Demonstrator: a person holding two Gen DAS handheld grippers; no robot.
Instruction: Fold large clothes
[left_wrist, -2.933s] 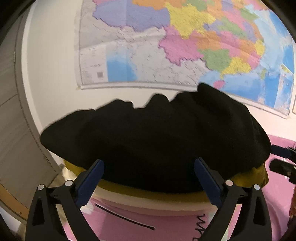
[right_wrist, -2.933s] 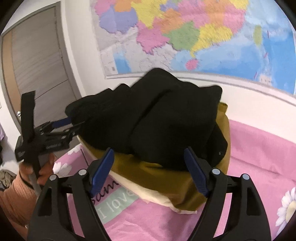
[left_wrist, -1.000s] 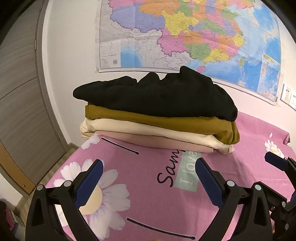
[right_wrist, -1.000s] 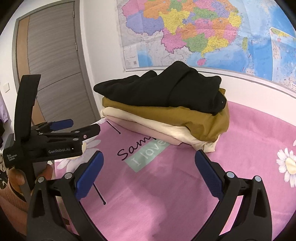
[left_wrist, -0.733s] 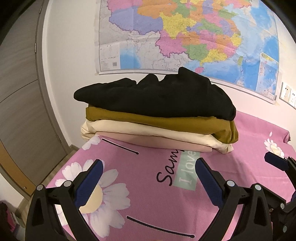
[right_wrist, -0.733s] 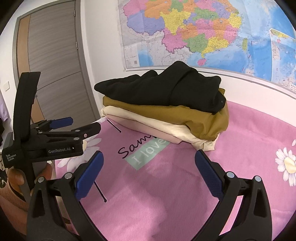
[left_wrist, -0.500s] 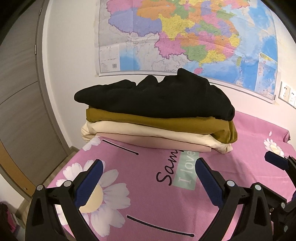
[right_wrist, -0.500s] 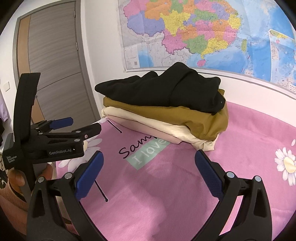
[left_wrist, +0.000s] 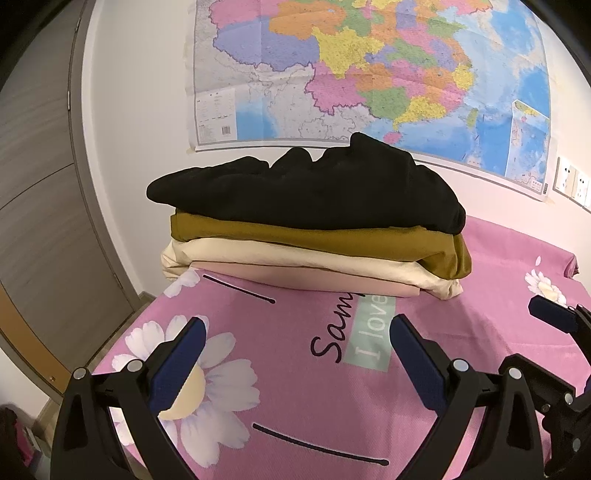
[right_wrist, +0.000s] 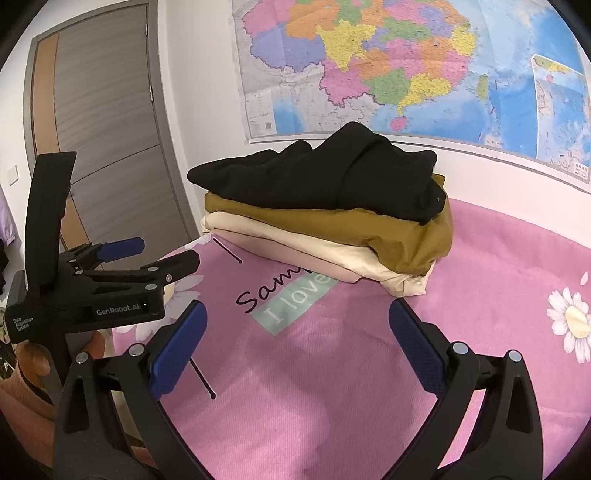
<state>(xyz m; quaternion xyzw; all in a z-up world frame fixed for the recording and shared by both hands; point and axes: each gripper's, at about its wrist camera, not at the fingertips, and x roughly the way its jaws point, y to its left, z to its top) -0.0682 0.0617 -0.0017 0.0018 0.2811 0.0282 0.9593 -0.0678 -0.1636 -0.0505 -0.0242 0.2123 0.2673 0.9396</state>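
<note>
Clothes are already folded and stacked at the far corner of the bed (left_wrist: 332, 413), near the wall: a black garment (left_wrist: 306, 192) on top, a mustard one (left_wrist: 314, 240) under it, then a cream one (left_wrist: 295, 258) and a pale pink one (left_wrist: 295, 280) at the bottom. Both grippers are apart from the stack and hold nothing. The left gripper (left_wrist: 295, 350) has its jaws wide open above the pink bedsheet, and the right gripper (right_wrist: 295, 339) is open in the same way.

The black garment looks the least tidy, with a raised hump and loose edges, so I think it may slide or unfold if the stack is pushed from one side. The stack sits close to the corner of the bed, so a strong push could move the lower layers over the edge. If a jaw catches the bedsheet, it could drag the sheet and disturb the whole stack.

Around the bed there is a large map (left_wrist: 369, 74) on the wall behind the stack and a grey door (right_wrist: 103, 110) on the left side. Some wall sockets (left_wrist: 572, 181) are on the right. Nothing lies on the sheet between the grippers and the stack.
</note>
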